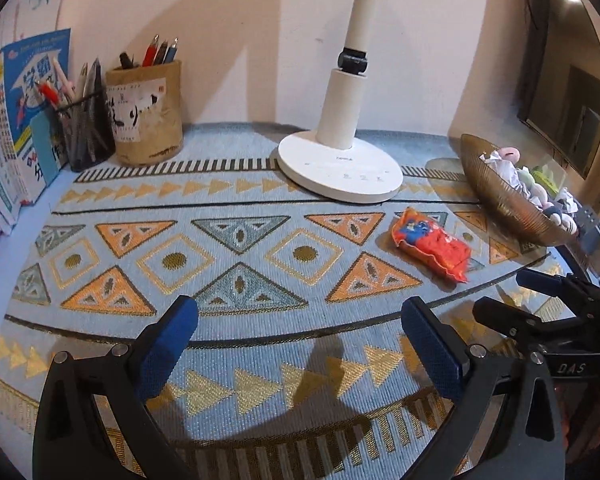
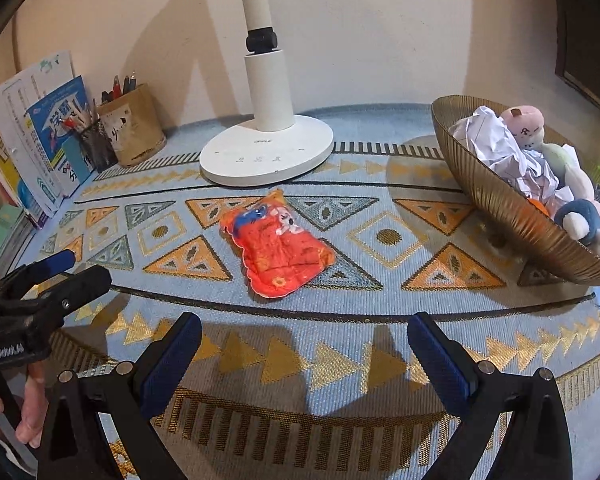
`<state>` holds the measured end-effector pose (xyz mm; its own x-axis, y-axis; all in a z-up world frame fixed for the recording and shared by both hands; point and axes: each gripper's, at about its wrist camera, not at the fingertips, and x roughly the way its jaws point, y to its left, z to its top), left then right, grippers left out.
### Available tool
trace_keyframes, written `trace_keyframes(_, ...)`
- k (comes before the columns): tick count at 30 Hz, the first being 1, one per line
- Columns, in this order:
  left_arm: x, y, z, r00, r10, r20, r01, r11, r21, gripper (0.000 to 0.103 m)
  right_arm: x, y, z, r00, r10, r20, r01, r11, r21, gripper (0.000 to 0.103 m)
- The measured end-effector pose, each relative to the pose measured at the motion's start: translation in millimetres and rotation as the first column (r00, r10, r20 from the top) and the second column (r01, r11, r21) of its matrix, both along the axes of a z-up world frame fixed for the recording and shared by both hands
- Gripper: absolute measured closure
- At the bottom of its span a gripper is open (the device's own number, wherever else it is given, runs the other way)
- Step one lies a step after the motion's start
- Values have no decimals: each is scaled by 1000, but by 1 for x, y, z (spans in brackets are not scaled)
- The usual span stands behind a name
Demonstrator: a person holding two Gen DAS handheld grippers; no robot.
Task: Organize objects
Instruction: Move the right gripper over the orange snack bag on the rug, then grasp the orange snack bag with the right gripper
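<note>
A small red-orange padded pouch [image 2: 278,244] with cartoon print lies flat on the patterned cloth, ahead of my right gripper [image 2: 304,330]; it also shows in the left wrist view [image 1: 432,249], to the right. A ribbed golden bowl [image 2: 496,200] at the right holds crumpled paper and small plush toys; it also shows in the left wrist view [image 1: 500,196]. My left gripper [image 1: 300,316] is open and empty over the cloth. My right gripper is open and empty, short of the pouch, and also shows at the right edge of the left wrist view [image 1: 504,296].
A white lamp base [image 2: 266,152] and post stand at the back middle. A brown pen holder [image 1: 146,114] and a mesh pen cup [image 1: 88,136] stand at the back left, beside leaning books [image 1: 24,120]. A blue patterned cloth [image 2: 340,344] covers the table.
</note>
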<state>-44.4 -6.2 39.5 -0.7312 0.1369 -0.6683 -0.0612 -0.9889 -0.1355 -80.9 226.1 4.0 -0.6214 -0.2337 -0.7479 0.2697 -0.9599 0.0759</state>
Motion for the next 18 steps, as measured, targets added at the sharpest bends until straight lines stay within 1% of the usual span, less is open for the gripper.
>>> trace_keyframes(6,-1,-3,0,1000,7,6,-7,1000,8,1,-4,-2,-1,1000,-10,14,10,1000,16,0)
trace_keyframes(10,1,-1,0,1000,4,0,-4,1000,-2,1,-19,-9,1,998,-1,60,-2,999,42,0)
trace_keyframes(13,1,-2,-1,1000,3,0,-3,1000,2,1,-34,-22,8,998,24,53,-29,996,89,0)
trace_keyframes(16,0,-4,-1,1000,6,3,-6,1000,14,1,-49,-36,6,999,42,30,-46,989,143,1)
trace_keyframes(17,0,-4,-1,1000,7,2,-7,1000,17,1,-54,-39,5,999,48,23,-51,987,151,1)
trace_keyframes(18,-1,-5,-1,1000,11,0,-11,1000,20,1,-58,-43,4,998,55,19,-57,986,155,5)
